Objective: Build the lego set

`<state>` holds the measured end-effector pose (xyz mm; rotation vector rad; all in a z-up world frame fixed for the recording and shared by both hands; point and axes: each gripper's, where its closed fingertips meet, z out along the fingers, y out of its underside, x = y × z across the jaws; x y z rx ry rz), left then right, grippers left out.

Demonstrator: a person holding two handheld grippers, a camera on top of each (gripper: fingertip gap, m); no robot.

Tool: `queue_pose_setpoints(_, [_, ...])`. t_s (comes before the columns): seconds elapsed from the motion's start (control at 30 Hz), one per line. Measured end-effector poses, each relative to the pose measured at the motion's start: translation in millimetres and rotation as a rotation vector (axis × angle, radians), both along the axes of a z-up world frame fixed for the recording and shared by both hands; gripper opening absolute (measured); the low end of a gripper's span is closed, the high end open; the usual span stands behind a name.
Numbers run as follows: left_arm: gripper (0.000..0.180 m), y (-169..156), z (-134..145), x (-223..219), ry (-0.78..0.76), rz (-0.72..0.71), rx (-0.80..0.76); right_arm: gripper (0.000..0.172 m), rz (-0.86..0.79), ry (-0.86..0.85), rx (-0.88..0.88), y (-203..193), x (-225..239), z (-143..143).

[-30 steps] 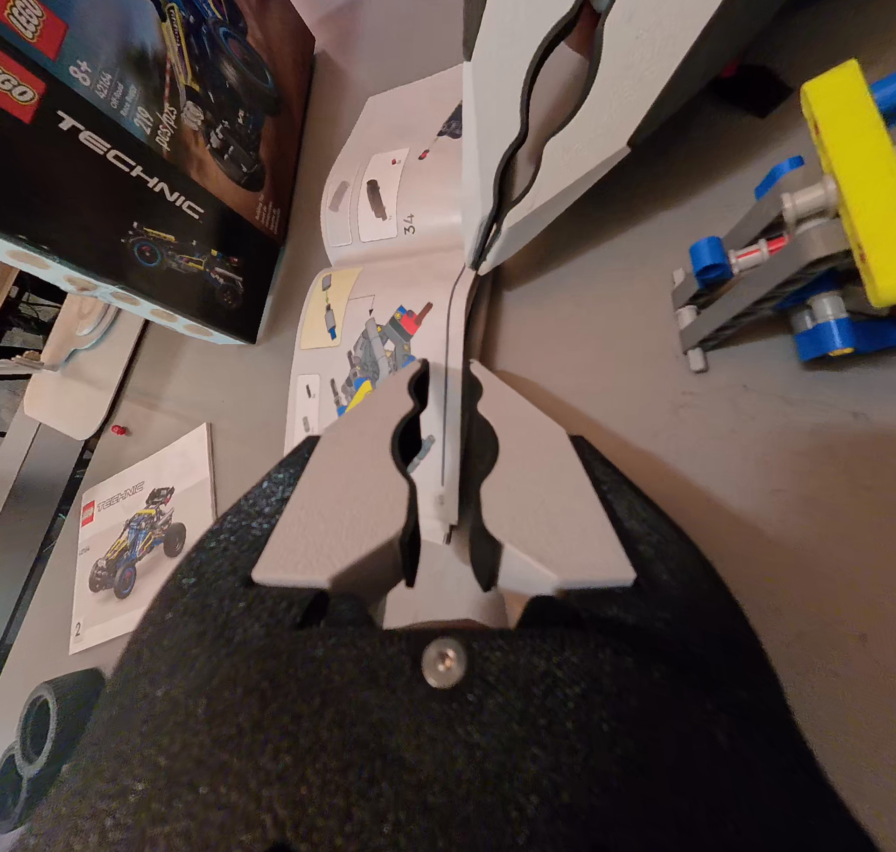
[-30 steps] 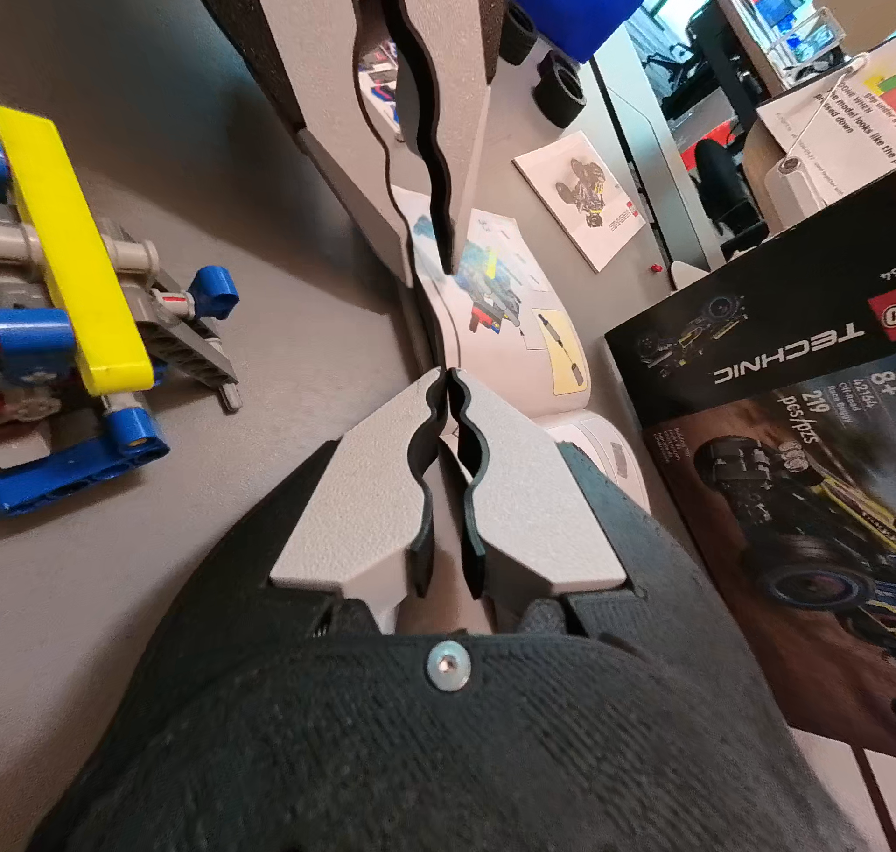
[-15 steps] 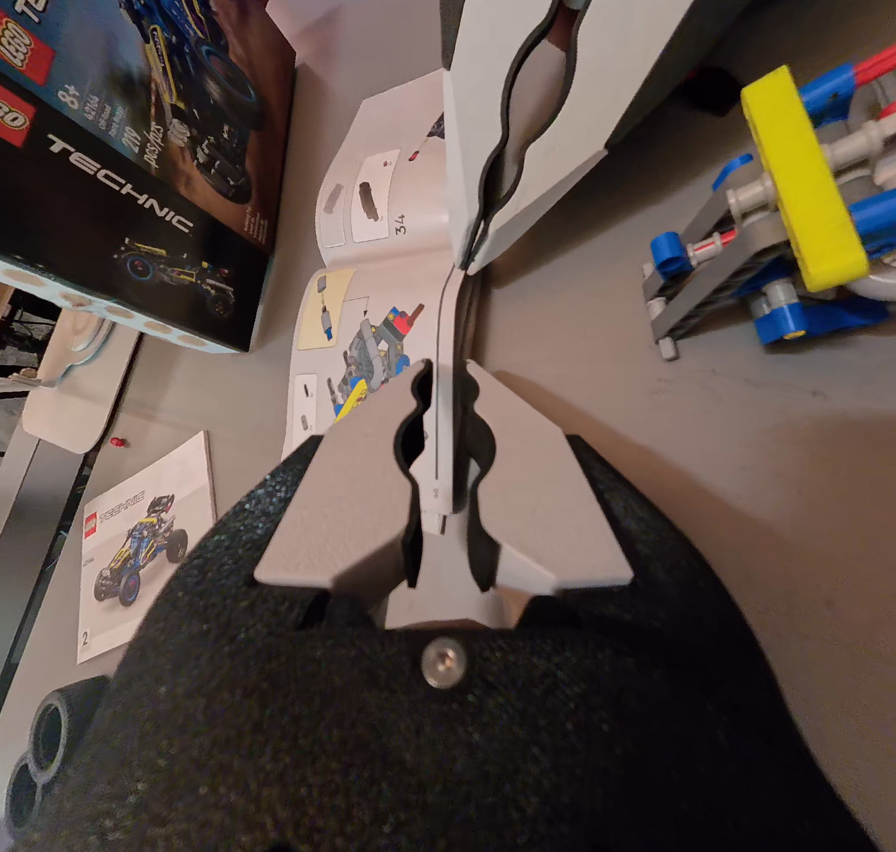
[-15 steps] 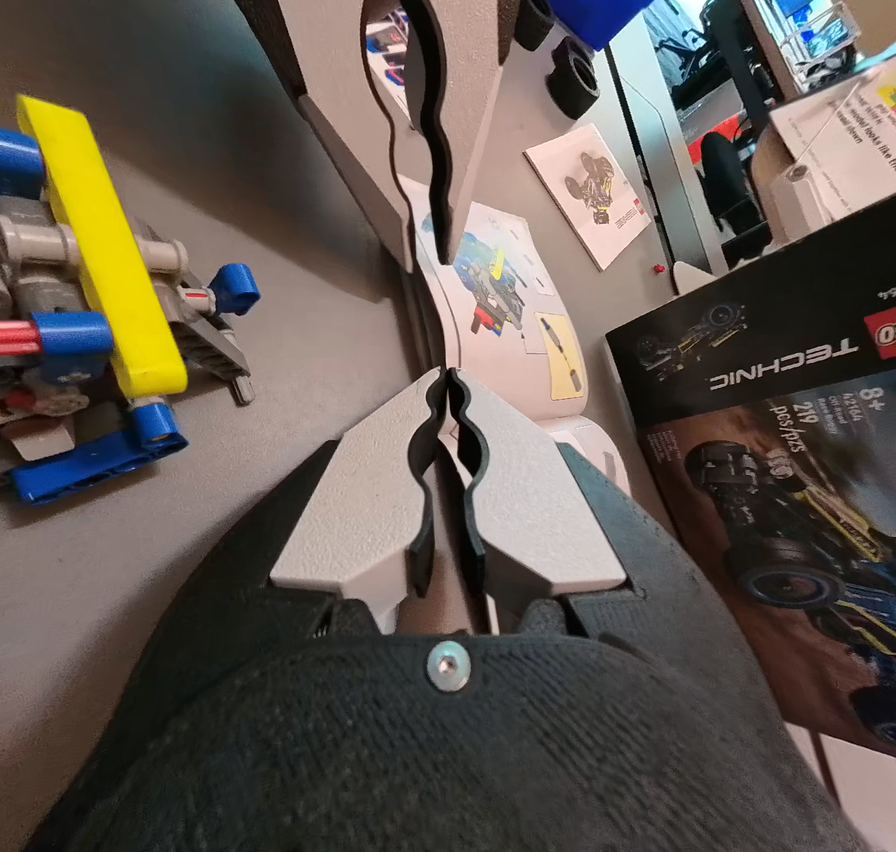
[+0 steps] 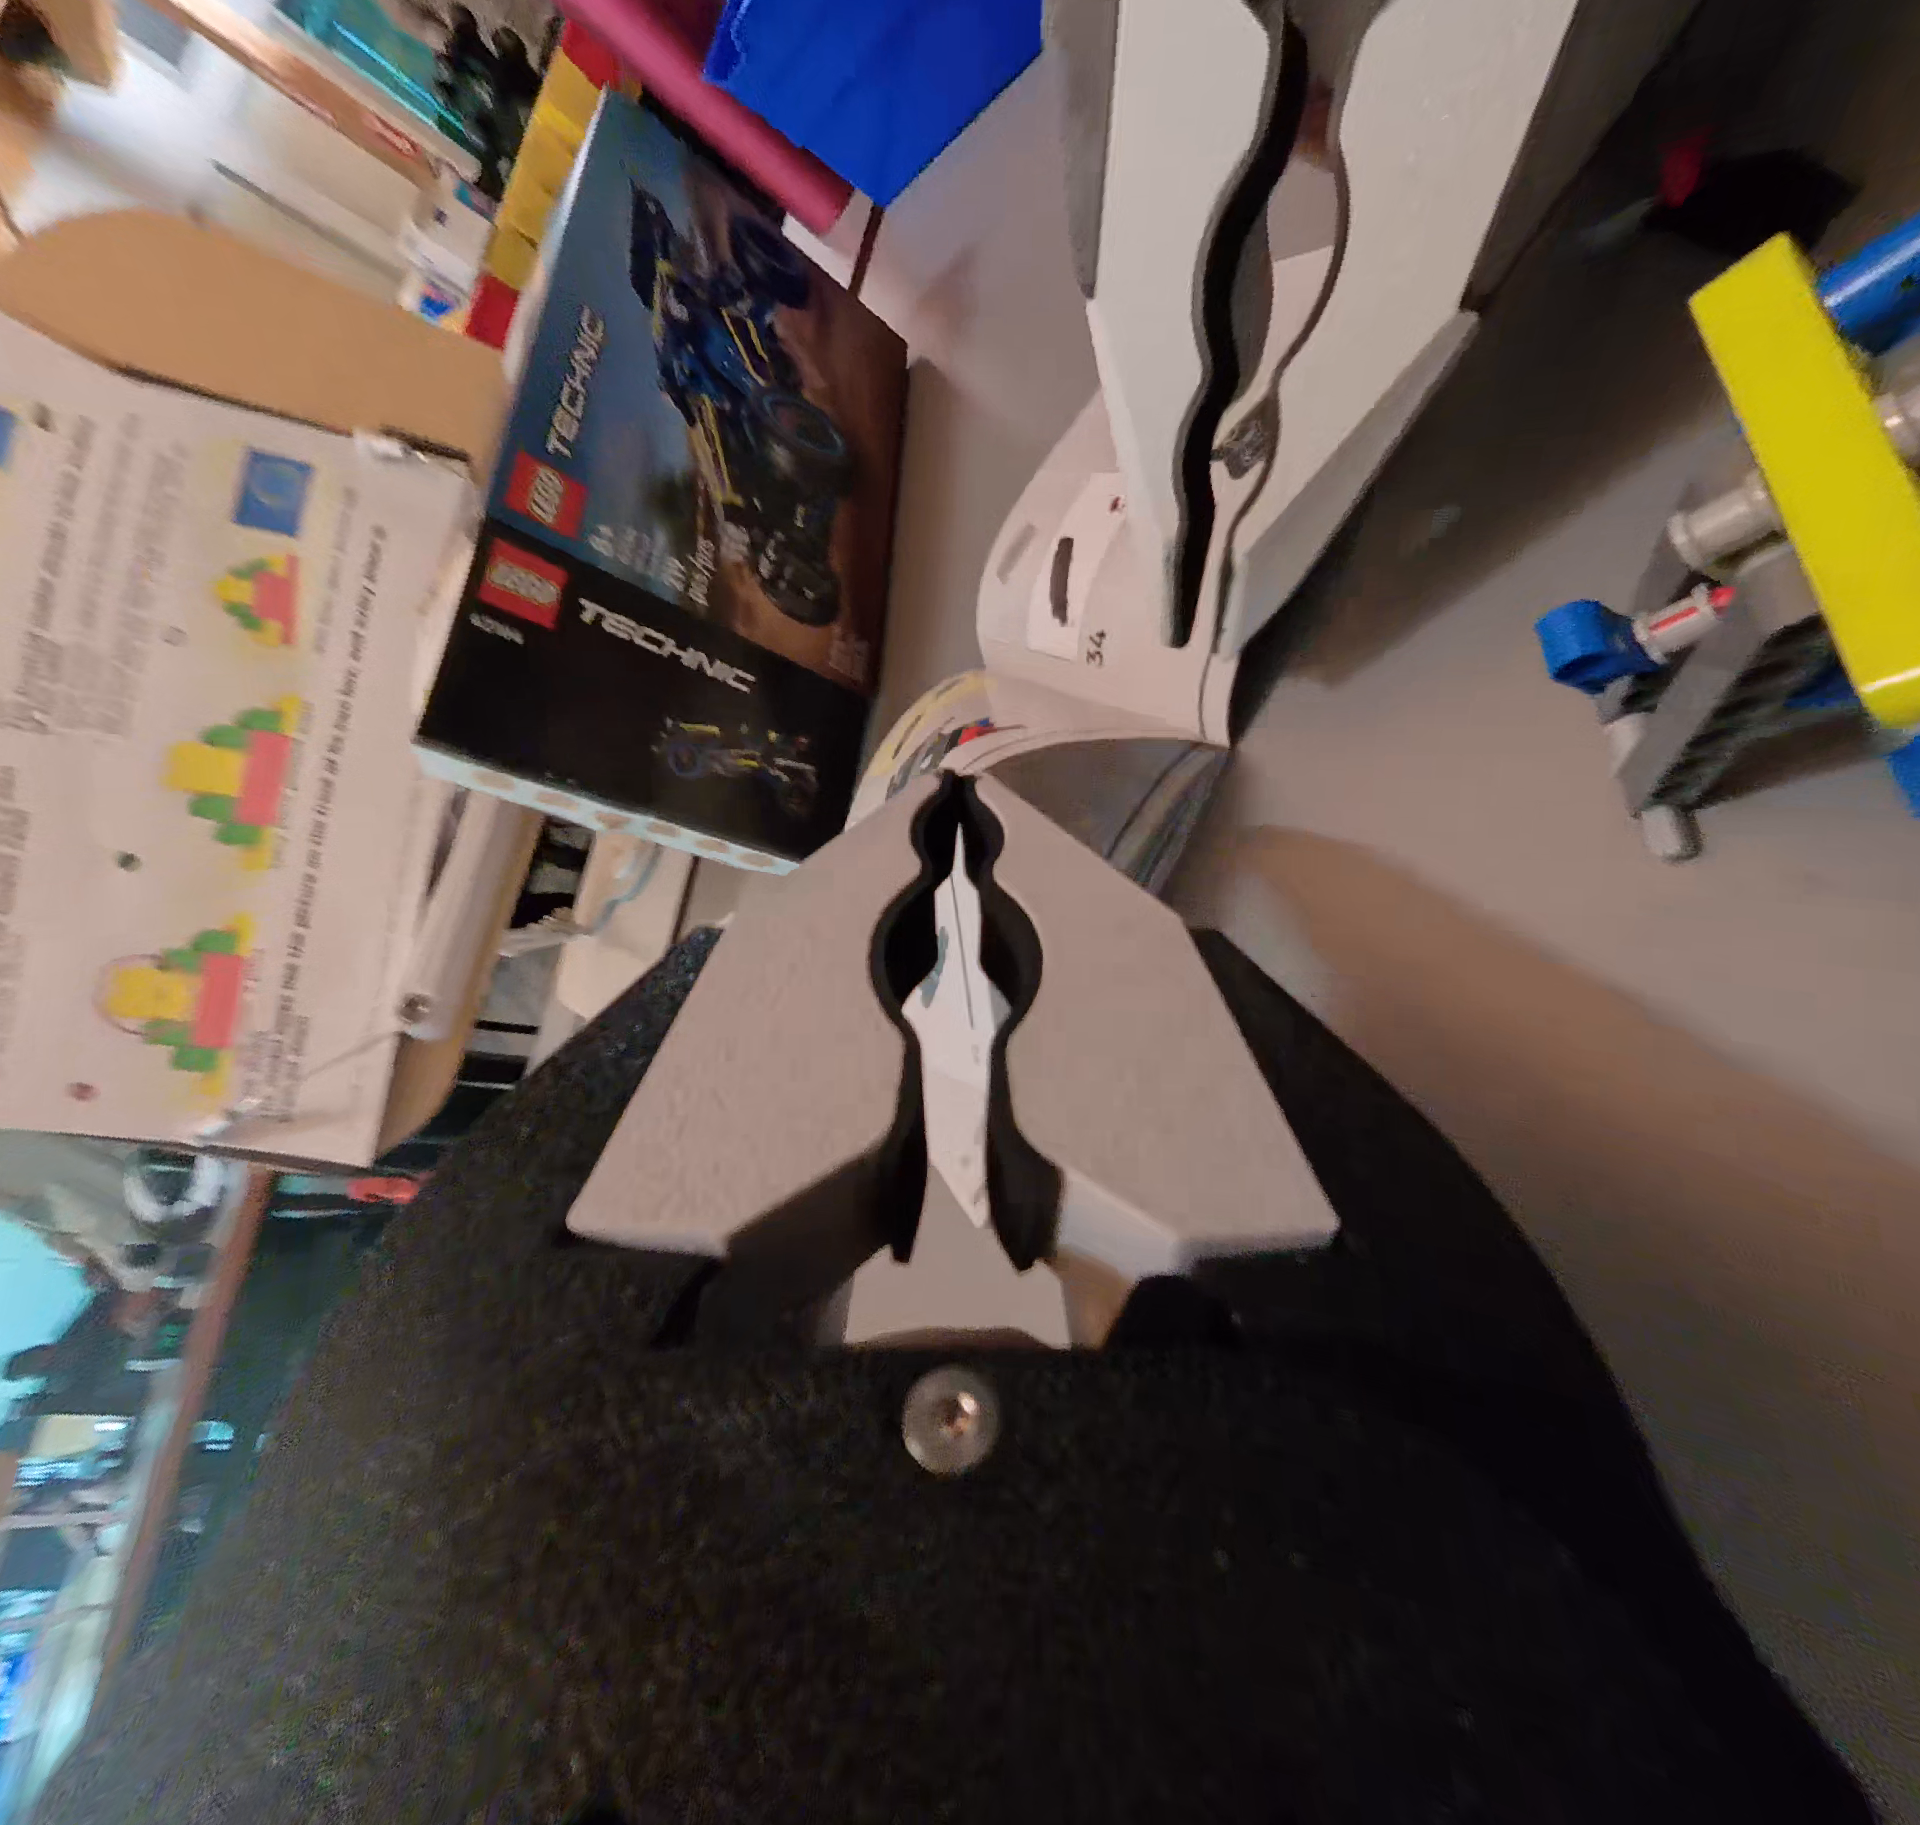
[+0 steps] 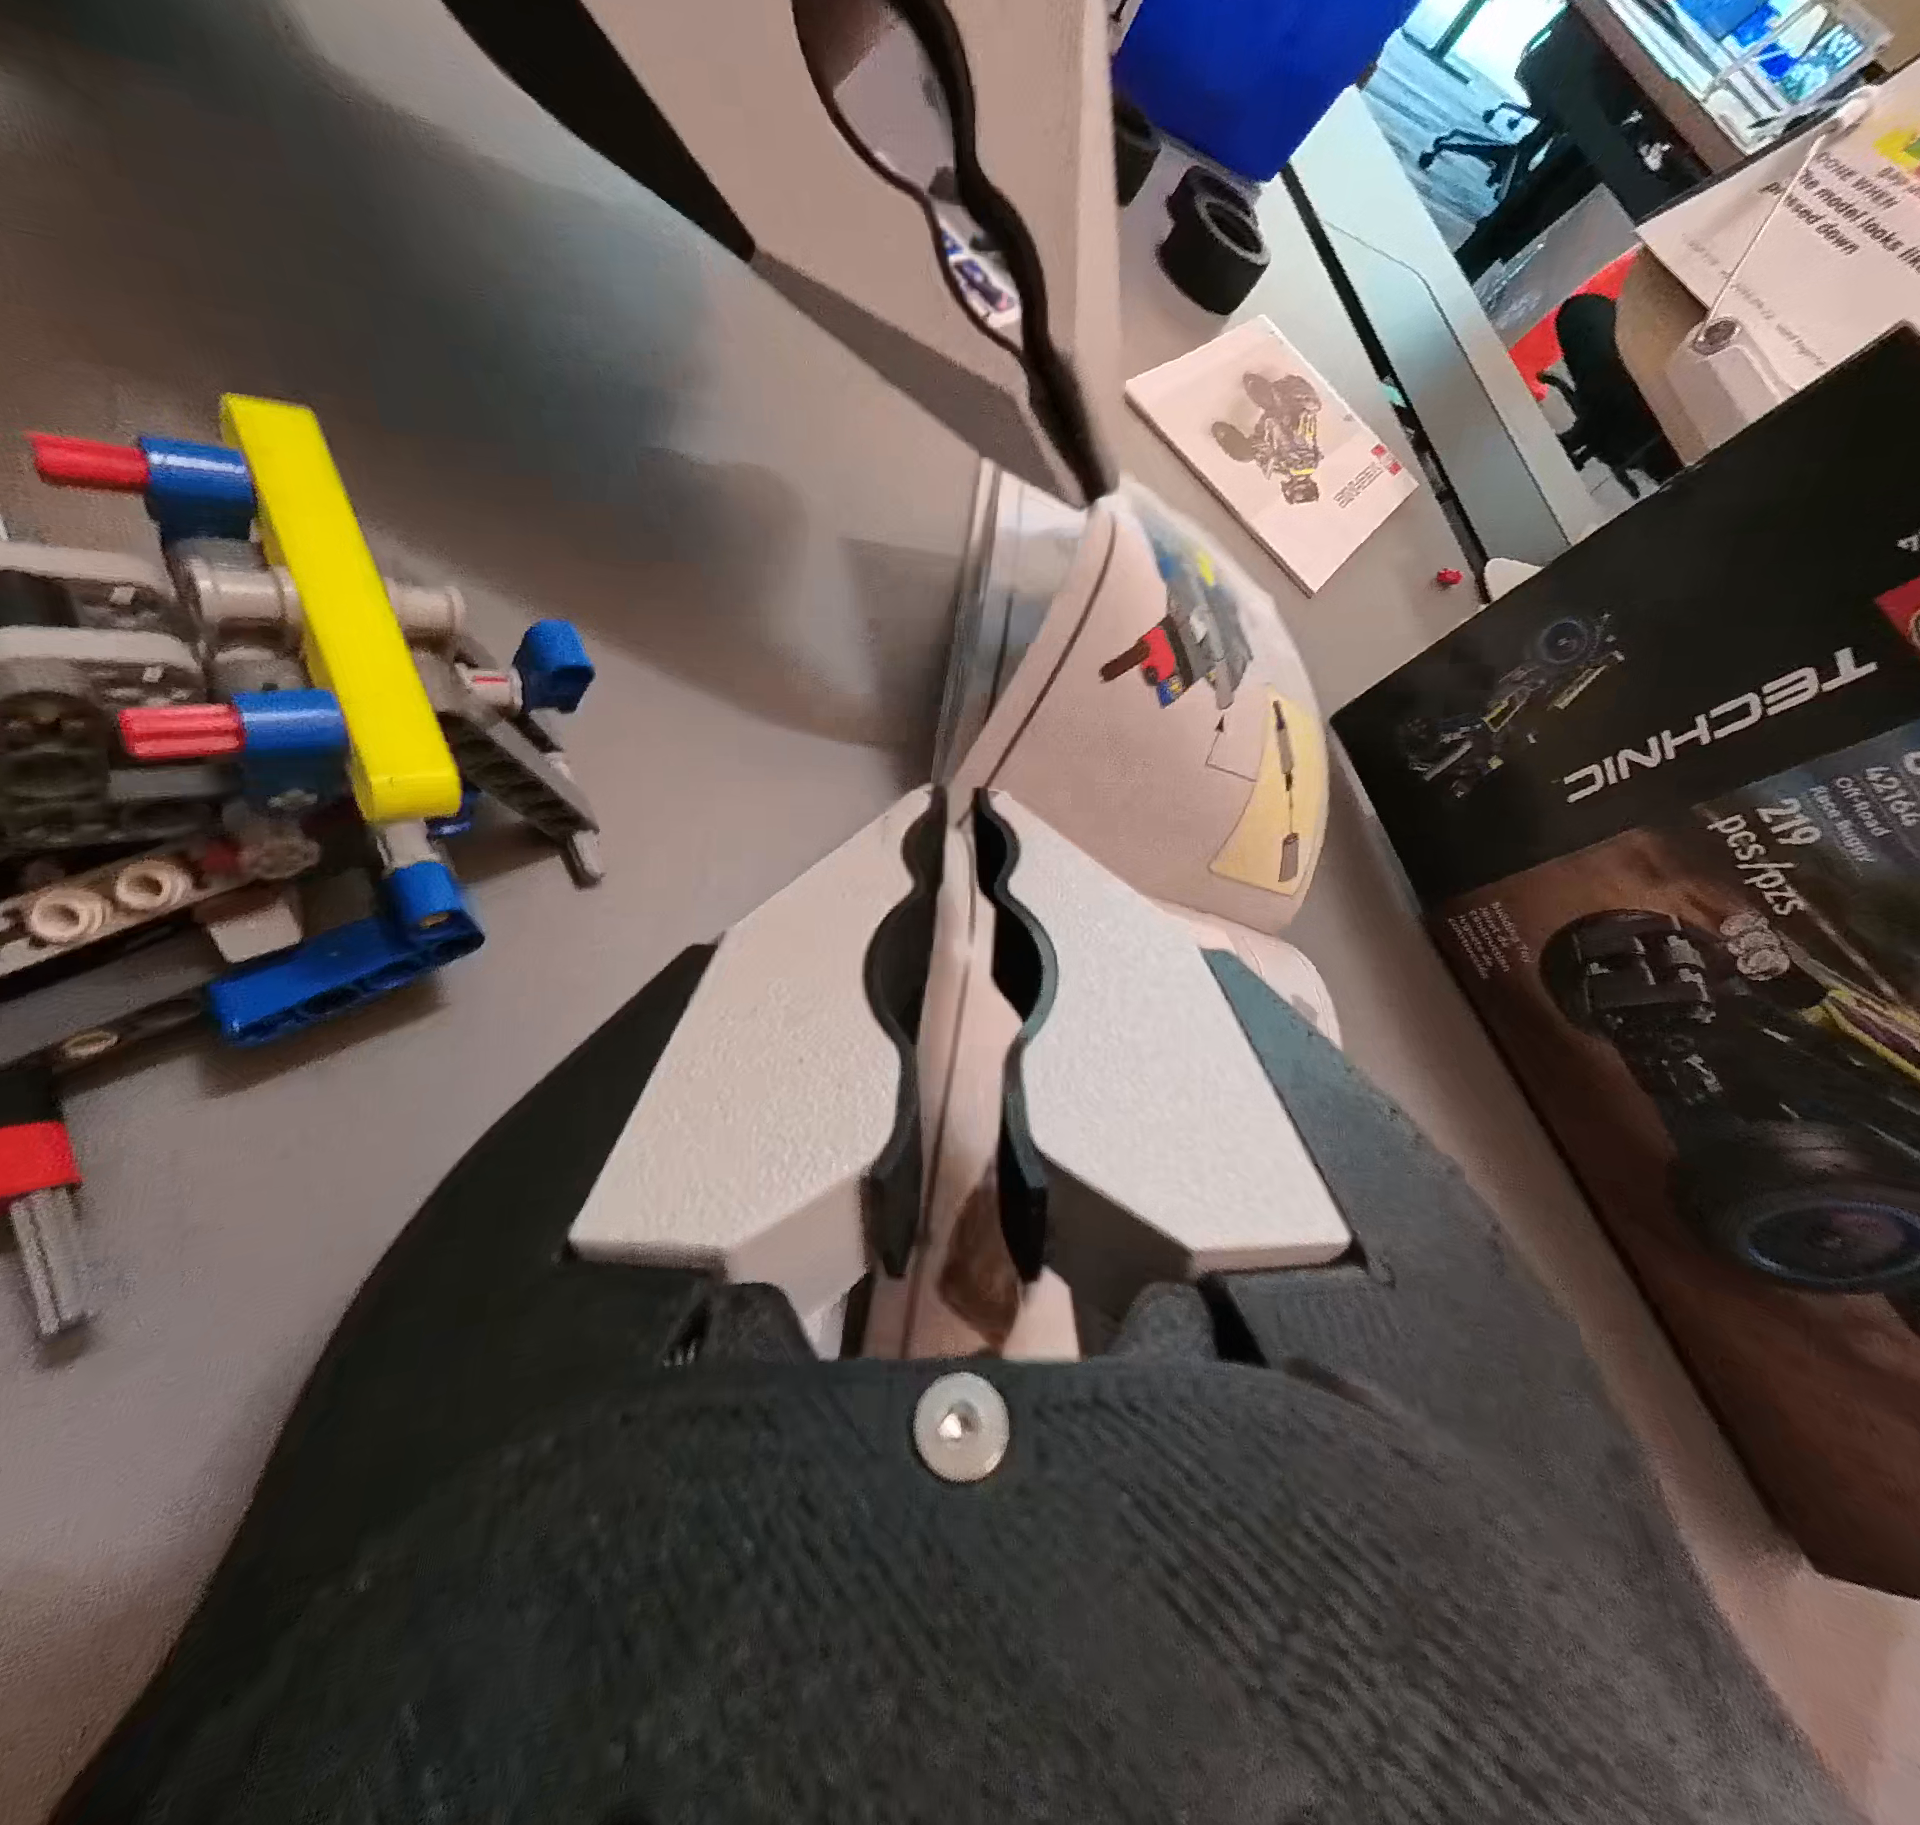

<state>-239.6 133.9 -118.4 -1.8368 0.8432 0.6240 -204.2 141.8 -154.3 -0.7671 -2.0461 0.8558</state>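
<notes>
A matte grey surface (image 6: 436, 300) fills the foreground; beyond its edge, bright daylight falls on black office chairs (image 6: 1600, 393) and desks (image 6: 1652, 82).

an open instruction booklet (image 6: 1174, 736) is laid on the table (image 6: 644, 487) between a brick model (image 6: 312, 695) on one side and a product box (image 6: 1683, 892) on the other. its raised page is gripped at opposite edges by the left tongs (image 5: 954, 783) and the right tongs (image 6: 961, 799), which are set facing each other. a second booklet (image 6: 1273, 450) and two tyres (image 6: 1210, 237) are placed farther back on the table.
</notes>
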Motion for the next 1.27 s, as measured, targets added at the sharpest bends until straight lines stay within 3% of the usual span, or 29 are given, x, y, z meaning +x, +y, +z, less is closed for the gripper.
queue_pose_setpoints(0.1, [0.0,8,9,6,0.168,-0.054,0.041,0.008,-0.064,-0.007,-0.012,23,7,5])
queue_pose_setpoints(0.17, [0.0,18,14,18,0.292,-0.135,0.057,0.003,-0.222,0.016,-0.016,62,7,10])
queue_pose_setpoints(0.3, [0.0,45,9,62,0.429,-0.34,0.057,0.0,-0.316,-0.082,-0.045,90,13,-11])
queue_pose_setpoints(0.4, [0.0,58,-13,92,0.261,-0.42,-0.025,0.0,-0.275,-0.149,0.007,89,19,-25])
queue_pose_setpoints(0.5, [0.019,58,-12,102,-0.017,-0.424,-0.049,0.0,-0.261,-0.135,0.03,88,20,-25])
queue_pose_setpoints(0.63, [0.021,28,47,102,-0.518,-0.509,0.05,0.0,-0.232,-0.105,0.072,85,20,-24])
queue_pose_setpoints(0.7, [0.017,12,74,86,-0.667,-0.517,0.126,0.0,-0.23,-0.1,0.078,85,20,-24])
queue_pose_setpoints(0.77, [0.008,2,81,59,-0.71,-0.46,0.193,0.0,-0.232,-0.1,0.079,85,20,-24])
queue_pose_setpoints(0.8, [0.004,4,73,38,-0.69,-0.359,0.197,0.0,-0.228,-0.098,0.084,85,21,-24])
queue_pose_setpoints(0.9, [0.0,5,18,-32,-0.534,0.051,0.066,0.0,-0.226,-0.102,0.109,90,27,-25])
queue_pose_setpoints(0.97, [0.005,-1,-15,-57,-0.42,0.201,-0.027,0.0,-0.226,-0.111,0.091,93,30,-25])
queue_pose_setpoints(1.17, [0.0,-3,-60,-72,-0.092,0.283,-0.146,0.008,-0.227,-0.087,0.068,97,35,-21])
queue_pose_setpoints(1.27, [0.0,-4,-63,-71,0.002,0.267,-0.148,0.005,-0.215,-0.057,0.111,95,36,-20])
